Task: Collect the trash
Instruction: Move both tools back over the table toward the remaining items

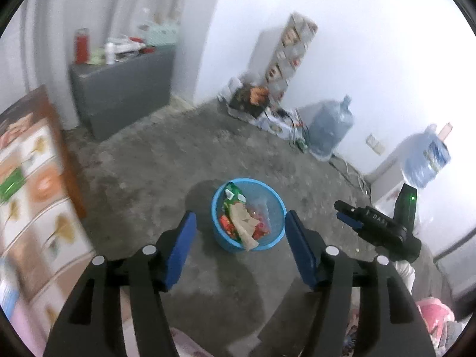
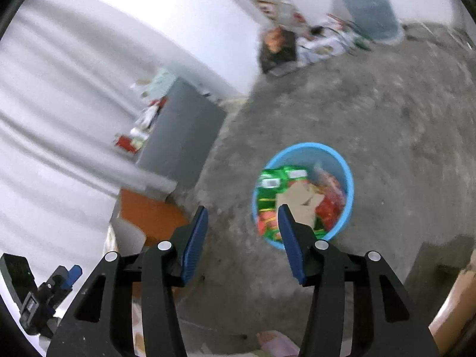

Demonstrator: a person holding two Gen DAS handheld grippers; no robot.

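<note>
A blue plastic bin (image 1: 218, 232) stands on the concrete floor, holding green and red wrappers and a piece of brown cardboard (image 1: 244, 223). My left gripper (image 1: 239, 235) hangs well above it, open, nothing between its blue pads. In the right wrist view the same bin (image 2: 348, 175) sits below and to the right, full of wrappers (image 2: 272, 187). My right gripper (image 2: 242, 235) is open and empty, high above the floor beside the bin. The right gripper (image 1: 342, 211) also shows at the right of the left wrist view, and the left gripper (image 2: 70, 273) at the lower left of the right wrist view.
A grey cabinet (image 1: 125, 89) with bottles and clutter stands by the curtain. Two water jugs (image 1: 330, 125) sit near the wall, with boxes and papers (image 1: 253, 101) in the corner. A patterned table edge (image 1: 35, 184) is at the left. Pink cloth (image 1: 434, 318) lies lower right.
</note>
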